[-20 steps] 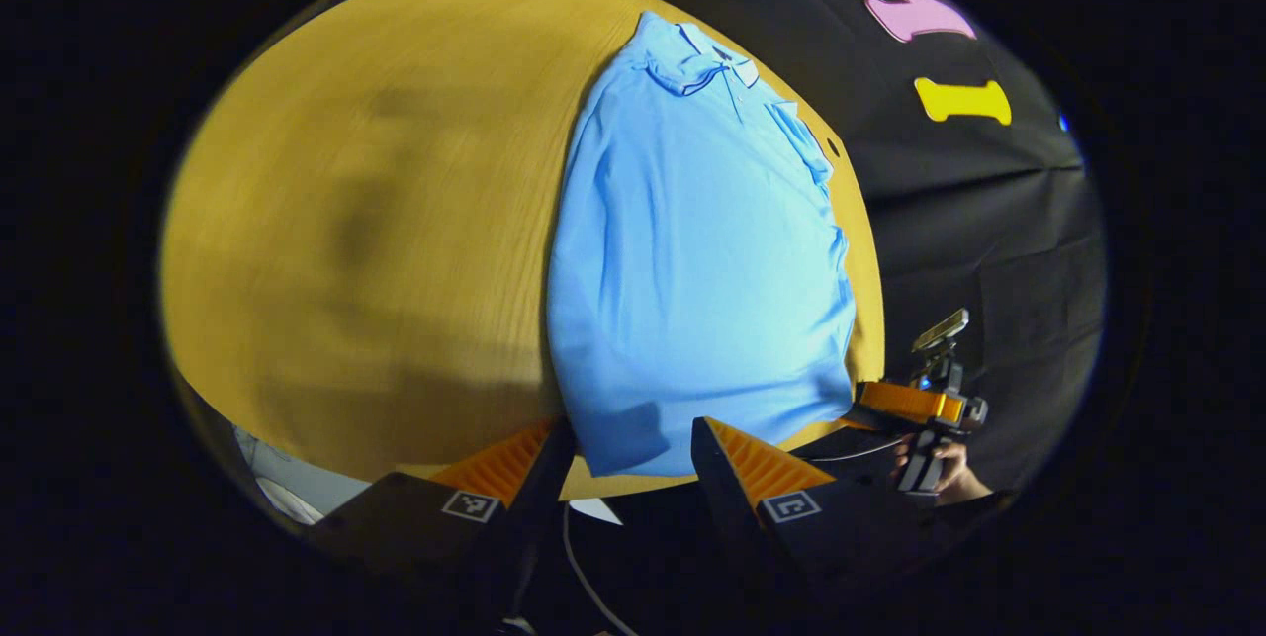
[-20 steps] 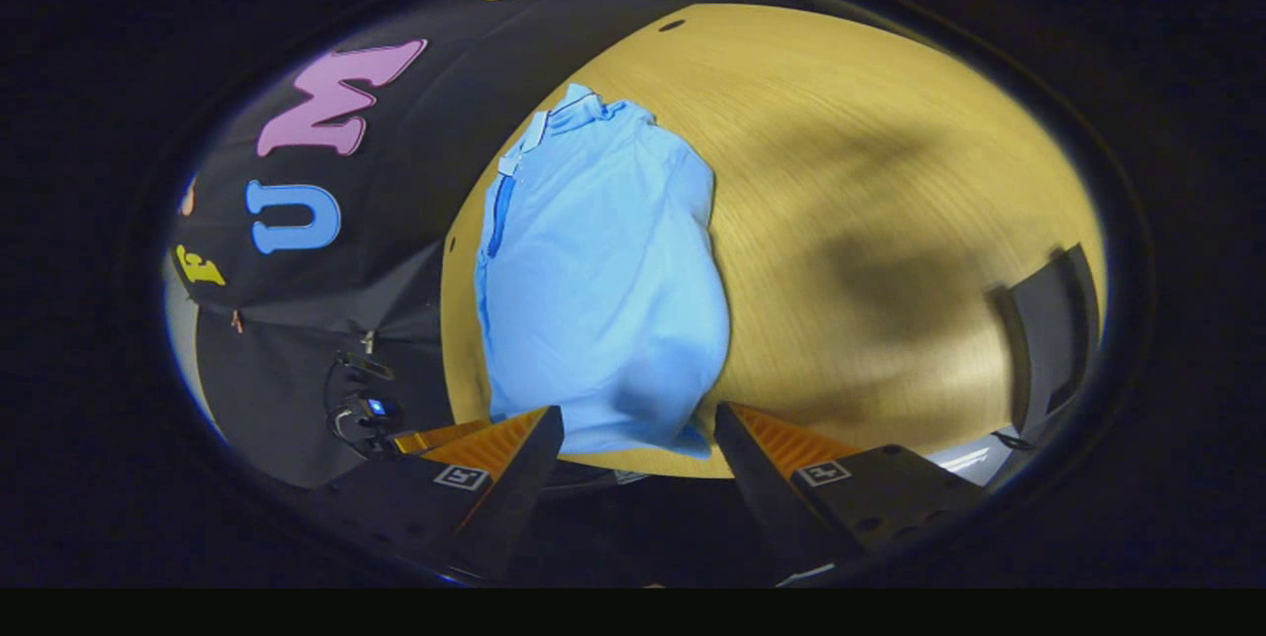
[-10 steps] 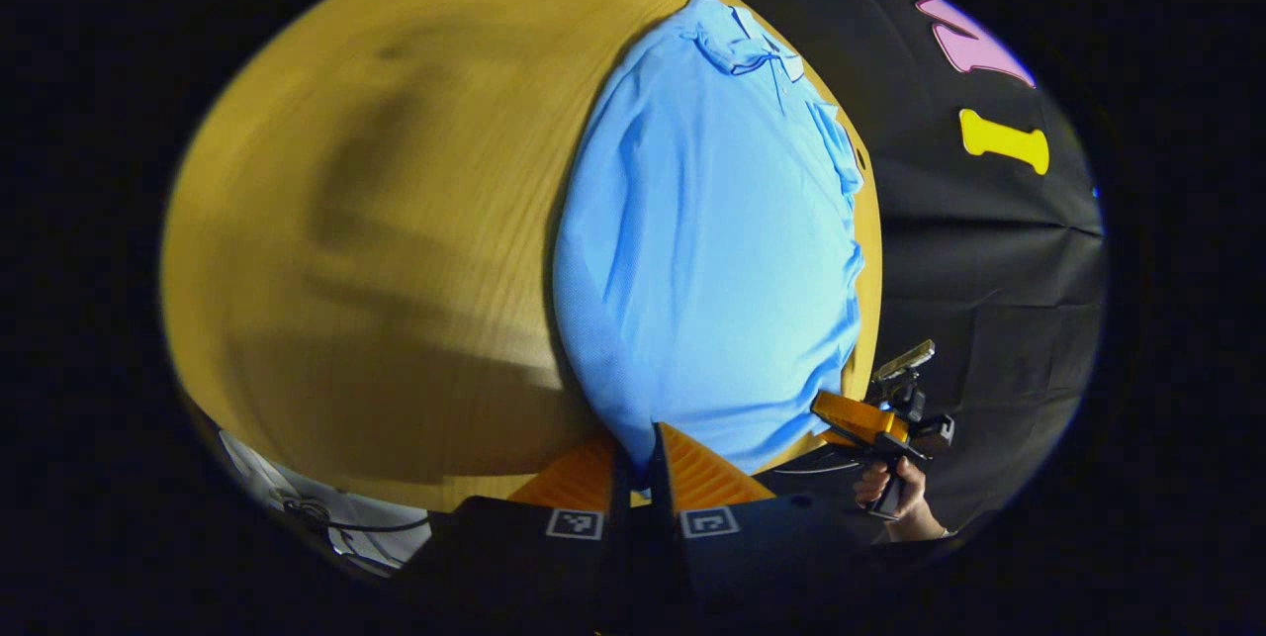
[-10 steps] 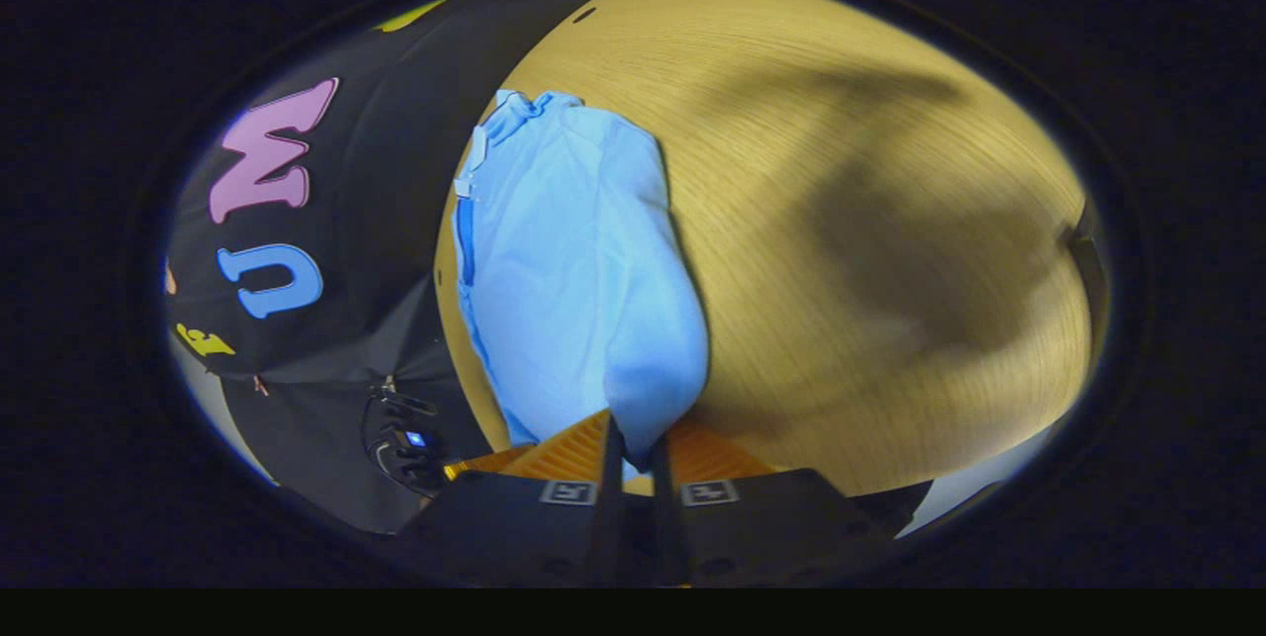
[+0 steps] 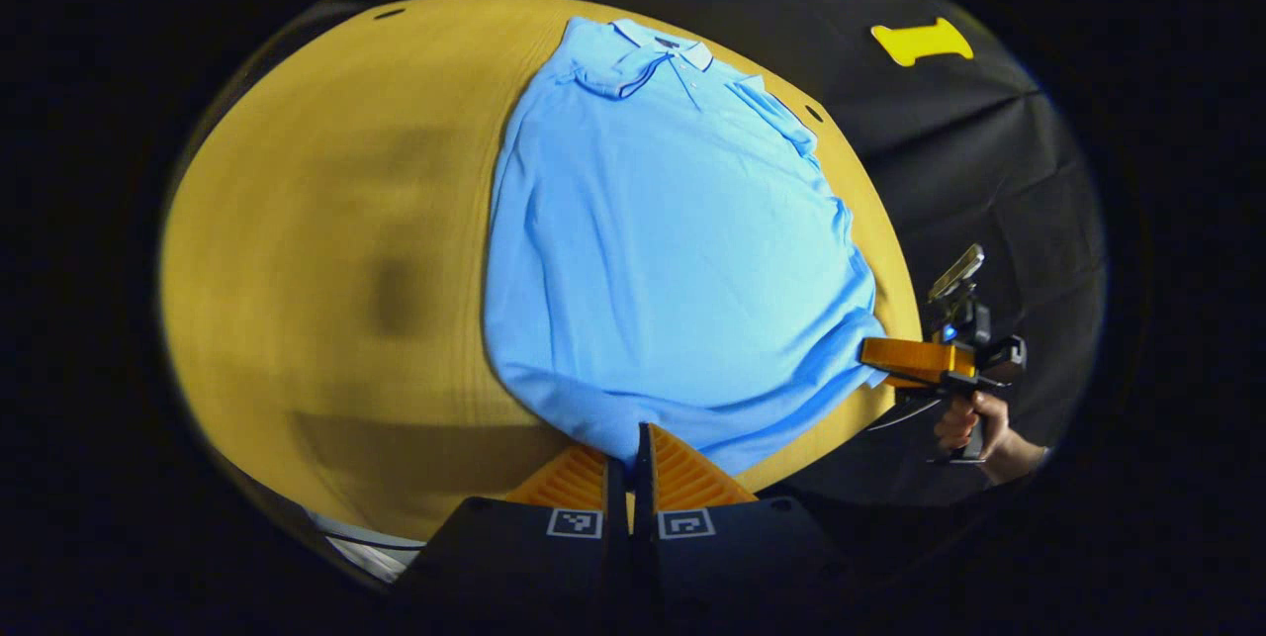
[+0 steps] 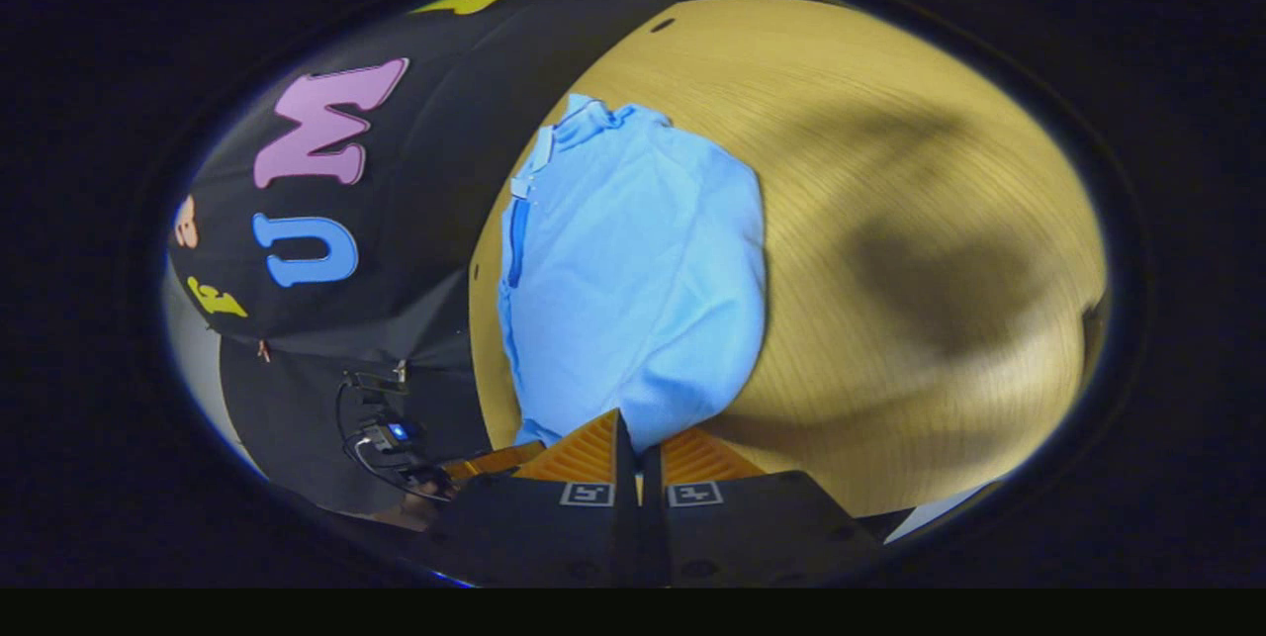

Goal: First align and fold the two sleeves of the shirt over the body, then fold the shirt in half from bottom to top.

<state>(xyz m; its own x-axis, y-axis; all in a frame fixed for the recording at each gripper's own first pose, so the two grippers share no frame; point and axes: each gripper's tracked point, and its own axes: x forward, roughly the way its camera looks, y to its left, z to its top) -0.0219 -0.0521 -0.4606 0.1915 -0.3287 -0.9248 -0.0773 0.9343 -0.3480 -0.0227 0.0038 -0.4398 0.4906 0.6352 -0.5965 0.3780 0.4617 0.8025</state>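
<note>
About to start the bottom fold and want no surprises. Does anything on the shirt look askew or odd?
Nothing stands out. The shirt lies flat on the table, and each hand-held gripper, left and right, pinches its bottom hem.

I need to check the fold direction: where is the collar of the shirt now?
In the left gripper view the collar lies at the far end of the blue shirt on the wooden table, near the black wall, opposite the hem that both grippers pinch.

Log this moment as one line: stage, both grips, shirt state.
stage: bottom-to-top fold starting | left hand-held gripper: shut on shirt hem | right hand-held gripper: shut on hem | sleeves: folded in | table
</note>
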